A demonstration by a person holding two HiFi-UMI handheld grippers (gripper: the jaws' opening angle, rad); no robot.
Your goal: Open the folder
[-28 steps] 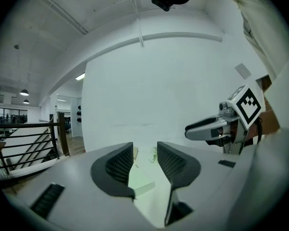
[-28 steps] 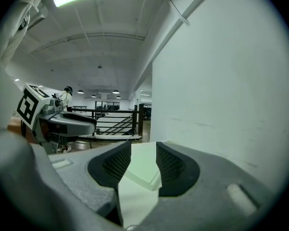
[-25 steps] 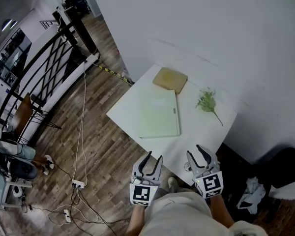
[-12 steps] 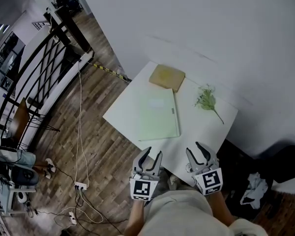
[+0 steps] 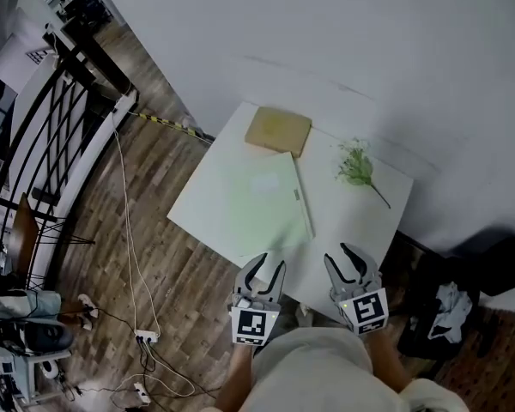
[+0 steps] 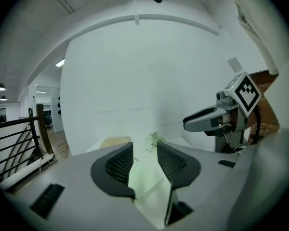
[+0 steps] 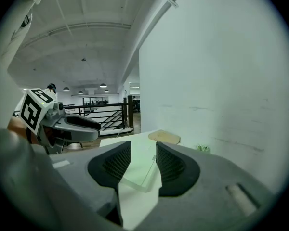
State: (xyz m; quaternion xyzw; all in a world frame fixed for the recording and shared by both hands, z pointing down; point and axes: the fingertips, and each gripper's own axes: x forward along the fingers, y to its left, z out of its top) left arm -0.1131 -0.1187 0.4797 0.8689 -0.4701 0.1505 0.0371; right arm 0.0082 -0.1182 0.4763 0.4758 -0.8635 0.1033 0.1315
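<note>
White table, folder beyond left gripper

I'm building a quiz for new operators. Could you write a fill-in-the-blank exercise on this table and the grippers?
1. The green folder lies flat and ____ on the white table.
2. The tan board sits at the folder's ____ end, away from the person.
3. In the head view, the leafy sprig lies to the ____ of the folder.
4. The left gripper and the right gripper both have their jaws ____, holding nothing.

Missing words: closed; far; right; open
</note>
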